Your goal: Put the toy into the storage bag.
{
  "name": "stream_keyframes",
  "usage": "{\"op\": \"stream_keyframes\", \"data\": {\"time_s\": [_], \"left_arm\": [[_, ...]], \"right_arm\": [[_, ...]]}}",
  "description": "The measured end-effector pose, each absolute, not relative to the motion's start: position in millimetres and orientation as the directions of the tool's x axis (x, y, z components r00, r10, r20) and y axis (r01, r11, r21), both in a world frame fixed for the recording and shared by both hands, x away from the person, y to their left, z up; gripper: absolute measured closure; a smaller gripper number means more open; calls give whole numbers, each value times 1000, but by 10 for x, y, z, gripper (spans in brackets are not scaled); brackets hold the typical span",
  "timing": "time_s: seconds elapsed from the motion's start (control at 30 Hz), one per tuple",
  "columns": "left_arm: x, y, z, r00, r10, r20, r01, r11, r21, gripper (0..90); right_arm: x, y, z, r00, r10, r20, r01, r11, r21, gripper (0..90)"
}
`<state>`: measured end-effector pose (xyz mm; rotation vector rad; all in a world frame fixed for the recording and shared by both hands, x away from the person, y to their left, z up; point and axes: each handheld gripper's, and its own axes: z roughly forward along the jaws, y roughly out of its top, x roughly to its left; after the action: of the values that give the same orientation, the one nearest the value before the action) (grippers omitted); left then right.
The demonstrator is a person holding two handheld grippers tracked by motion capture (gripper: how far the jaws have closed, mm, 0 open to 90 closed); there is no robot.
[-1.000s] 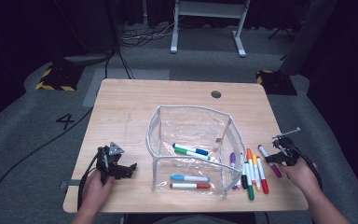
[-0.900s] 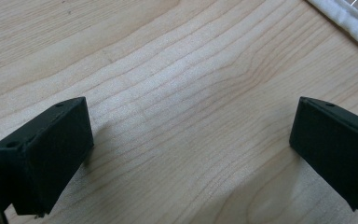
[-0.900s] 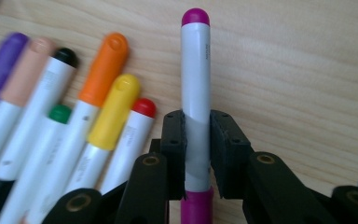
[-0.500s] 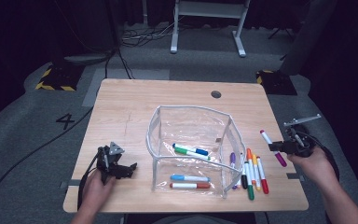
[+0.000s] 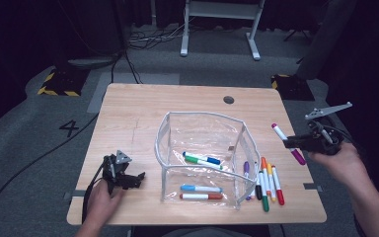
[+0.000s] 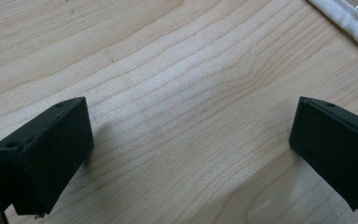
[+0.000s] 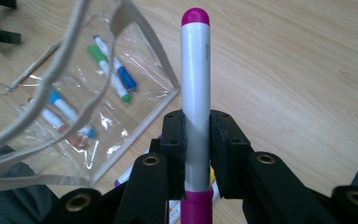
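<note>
A clear plastic pouch (image 5: 202, 133) stands open at the middle of the wooden table (image 5: 138, 113), with several markers (image 5: 202, 160) lying inside. Several more markers (image 5: 266, 180) lie in a row just right of it. My right gripper (image 5: 290, 143) is lifted above the table's right edge, shut on a white marker with magenta ends (image 5: 286, 142). In the right gripper view that marker (image 7: 195, 84) stands up between the jaws, with the pouch (image 7: 74, 93) beyond on the left. My left gripper (image 5: 128, 178) rests open at the front left, its jaws wide apart over bare wood (image 6: 182, 121).
A round hole (image 5: 229, 99) sits near the table's far right. Dark floor with cables and a white stand base (image 5: 217, 29) lies beyond the table. The pouch's edge (image 6: 349, 23) shows at the top right of the left gripper view.
My right gripper has picked the magenta-ended marker up from beside the row and carried it up and to the right. The left gripper has stayed still.
</note>
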<state>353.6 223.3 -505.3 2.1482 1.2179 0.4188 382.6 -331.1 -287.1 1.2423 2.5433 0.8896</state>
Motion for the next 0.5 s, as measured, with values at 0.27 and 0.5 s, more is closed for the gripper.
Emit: {"op": "stream_keyframes", "data": {"time_s": [0.27,0.5], "left_arm": [[3536,2233,-5053,523,852,-30,653,-377,657,0],[3536,2233,-5053,523,852,-31,653,-377,657,0]], "right_arm": [[3785,-2961,-2610,-722,687,79,586,547,598,763],[3792,-2574,-2455,-788,614,36,515,628,583,763]]}}
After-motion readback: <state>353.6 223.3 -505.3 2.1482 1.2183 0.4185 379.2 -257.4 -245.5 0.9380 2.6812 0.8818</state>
